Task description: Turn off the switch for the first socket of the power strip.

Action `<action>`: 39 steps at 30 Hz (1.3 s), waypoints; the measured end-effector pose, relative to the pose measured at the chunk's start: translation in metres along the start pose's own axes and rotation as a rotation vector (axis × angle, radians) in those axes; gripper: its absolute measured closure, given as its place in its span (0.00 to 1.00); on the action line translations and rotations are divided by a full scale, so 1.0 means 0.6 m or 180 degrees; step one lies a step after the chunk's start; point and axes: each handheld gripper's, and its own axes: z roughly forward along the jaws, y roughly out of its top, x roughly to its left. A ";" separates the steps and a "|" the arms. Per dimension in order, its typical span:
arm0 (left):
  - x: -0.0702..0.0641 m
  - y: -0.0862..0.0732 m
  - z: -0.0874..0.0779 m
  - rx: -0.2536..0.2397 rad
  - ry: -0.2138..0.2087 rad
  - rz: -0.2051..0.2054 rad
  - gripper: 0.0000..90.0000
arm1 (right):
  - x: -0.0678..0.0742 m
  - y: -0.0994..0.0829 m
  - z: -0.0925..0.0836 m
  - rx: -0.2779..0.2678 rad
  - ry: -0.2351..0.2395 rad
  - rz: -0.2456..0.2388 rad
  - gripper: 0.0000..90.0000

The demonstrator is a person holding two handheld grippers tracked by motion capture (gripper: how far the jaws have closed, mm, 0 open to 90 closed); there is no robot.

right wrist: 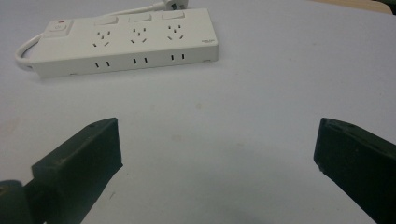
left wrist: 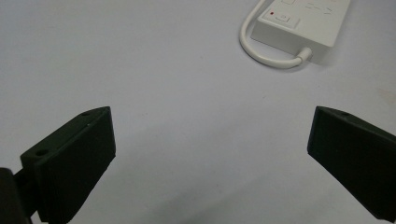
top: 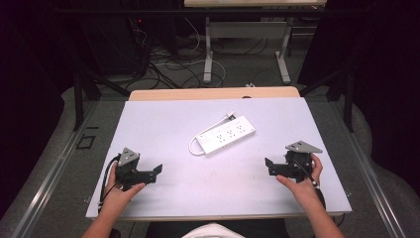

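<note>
A white power strip (top: 226,134) with its short white cable looped at one end lies near the middle of the white table top (top: 163,119). In the left gripper view its switch end (left wrist: 303,21) sits at the top right; in the right gripper view the whole power strip (right wrist: 126,39) lies ahead at the upper left. My left gripper (top: 157,170) rests at the table's front left, jaws wide apart with nothing between them (left wrist: 210,154). My right gripper (top: 268,166) is at the front right, also open and empty (right wrist: 217,158). Both point inward toward the strip.
Past the white top's far edge a wooden table edge (top: 213,93) shows. Beyond it stand grey desk legs (top: 208,54) and loose cables (top: 163,64) on the floor. Dark curtains close off both sides.
</note>
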 end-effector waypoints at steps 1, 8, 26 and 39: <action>0.000 0.000 0.000 0.0000 0.0001 0.0001 0.01 | 0.002 0.004 0.000 0.0015 0.0012 -0.0016 0.01; 0.001 0.000 0.002 0.0001 0.0003 0.0022 0.01 | 0.012 0.023 0.002 0.0022 0.0061 -0.0099 0.04; 0.000 0.000 0.002 0.0002 -0.0005 0.0024 0.01 | 0.045 0.063 0.022 -0.0014 0.0173 -0.0206 0.14; 0.000 0.000 0.001 0.0027 -0.0018 -0.0001 0.01 | 0.065 0.076 0.041 0.0002 0.0279 -0.0253 0.18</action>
